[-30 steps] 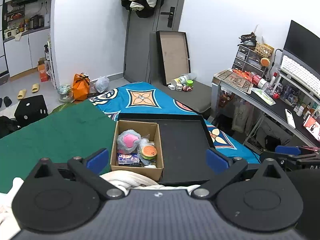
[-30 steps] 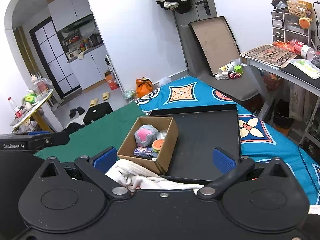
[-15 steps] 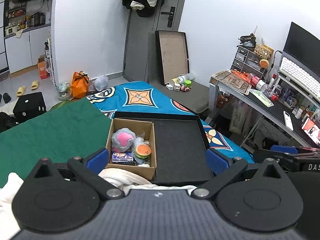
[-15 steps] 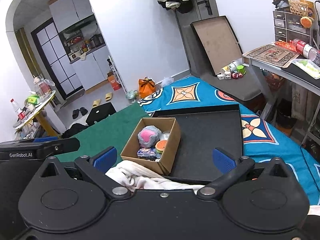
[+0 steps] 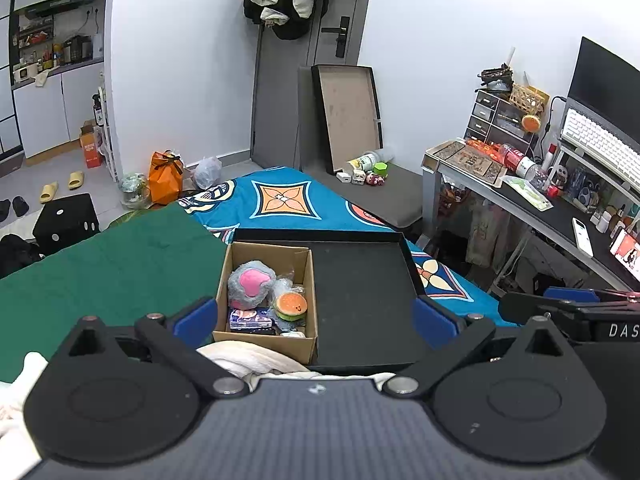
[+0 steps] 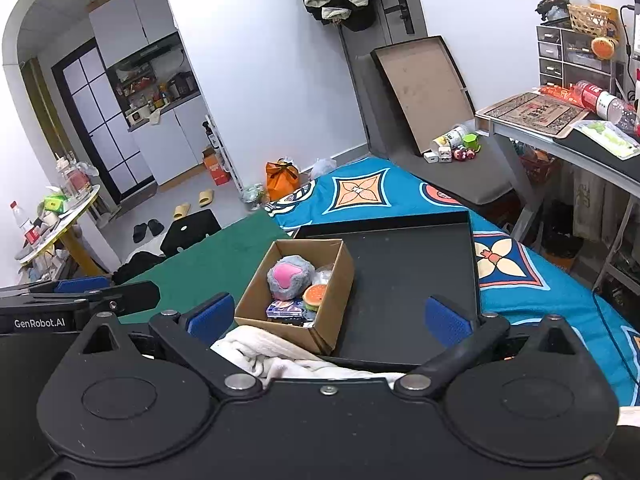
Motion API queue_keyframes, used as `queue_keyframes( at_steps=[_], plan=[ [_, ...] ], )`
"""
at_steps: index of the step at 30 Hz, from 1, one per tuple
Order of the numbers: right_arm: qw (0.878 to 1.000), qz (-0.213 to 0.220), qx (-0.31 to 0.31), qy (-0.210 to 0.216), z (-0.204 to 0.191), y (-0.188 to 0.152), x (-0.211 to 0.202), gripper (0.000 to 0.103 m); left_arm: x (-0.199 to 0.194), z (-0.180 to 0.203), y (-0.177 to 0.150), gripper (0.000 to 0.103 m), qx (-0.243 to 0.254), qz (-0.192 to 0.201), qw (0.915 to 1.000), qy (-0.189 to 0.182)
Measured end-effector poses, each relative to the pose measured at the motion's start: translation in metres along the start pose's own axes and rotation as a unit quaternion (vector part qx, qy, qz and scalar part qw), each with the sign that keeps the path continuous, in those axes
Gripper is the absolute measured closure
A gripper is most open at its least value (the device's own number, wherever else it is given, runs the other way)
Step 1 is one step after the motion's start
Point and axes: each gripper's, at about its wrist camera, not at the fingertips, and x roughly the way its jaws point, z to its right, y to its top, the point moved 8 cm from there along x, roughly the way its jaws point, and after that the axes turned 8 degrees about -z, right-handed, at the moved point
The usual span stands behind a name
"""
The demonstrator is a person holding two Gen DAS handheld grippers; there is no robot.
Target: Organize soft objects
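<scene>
A cardboard box [image 5: 264,342] [image 6: 332,320] stands in the left part of a black tray [image 5: 360,300] [image 6: 404,280] on the bed. It holds a grey and pink plush [image 5: 250,282] [image 6: 288,276], a burger toy [image 5: 292,306] [image 6: 316,296] and a flat blue packet [image 5: 250,318] [image 6: 286,307]. A crumpled white cloth [image 5: 248,358] [image 6: 264,350] lies in front of the box. My left gripper [image 5: 314,318] and my right gripper [image 6: 328,320] are both open and empty, held above the near edge of cloth and box.
A green mat [image 5: 100,272] [image 6: 216,268] covers the bed left of the tray; a blue patterned cover [image 5: 280,200] [image 6: 520,280] lies beyond and right. A cluttered desk [image 5: 540,208] [image 6: 568,136] stands at the right. The right gripper shows in the left wrist view [image 5: 568,312].
Both cameras have shifted slightly; the box and tray sit a little lower and further left in the left view. Both grippers stay open. Nothing was grasped.
</scene>
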Motion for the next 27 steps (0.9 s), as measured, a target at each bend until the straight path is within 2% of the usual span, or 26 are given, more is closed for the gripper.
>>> queue_keyframes(
  at_steps=[27],
  plan=[
    [1.0, 0.002, 0.003, -0.01, 0.0017, -0.0013, -0.0046, 0.0, -0.0043, 0.0015, -0.005, 0.0, -0.001, 0.005, 1.0, 0.005]
  ],
)
